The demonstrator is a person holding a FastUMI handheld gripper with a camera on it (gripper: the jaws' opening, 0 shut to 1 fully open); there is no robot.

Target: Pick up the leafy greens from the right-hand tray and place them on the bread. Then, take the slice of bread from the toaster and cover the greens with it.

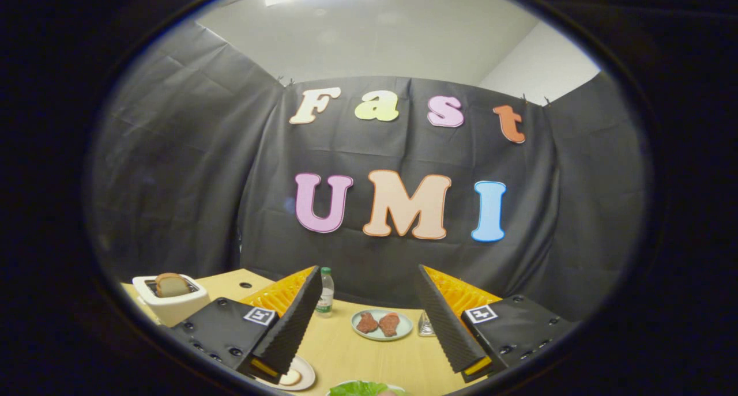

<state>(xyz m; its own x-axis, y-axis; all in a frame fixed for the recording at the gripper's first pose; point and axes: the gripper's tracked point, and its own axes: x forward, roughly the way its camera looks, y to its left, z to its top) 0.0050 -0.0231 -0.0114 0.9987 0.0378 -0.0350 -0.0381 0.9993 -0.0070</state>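
Note:
My gripper (369, 327) stands open above the wooden table (346, 350), with nothing between its fingers. The leafy greens (360, 388) lie on a plate just below and between the fingertips, partly cut off. Under the left finger sits a white plate (302, 376) holding a slice of bread (290, 377), mostly hidden by that finger. A white toaster (170, 301) stands beyond the left finger, with a second slice of bread (171, 284) sticking up out of its slot.
A pale blue plate (381, 325) with two pieces of reddish meat lies ahead between the fingers. A small bottle with a green cap (326, 292) stands by the left finger's tip. A small clear glass object (425, 325) peeks beside the right finger. Black cloth walls close the booth behind.

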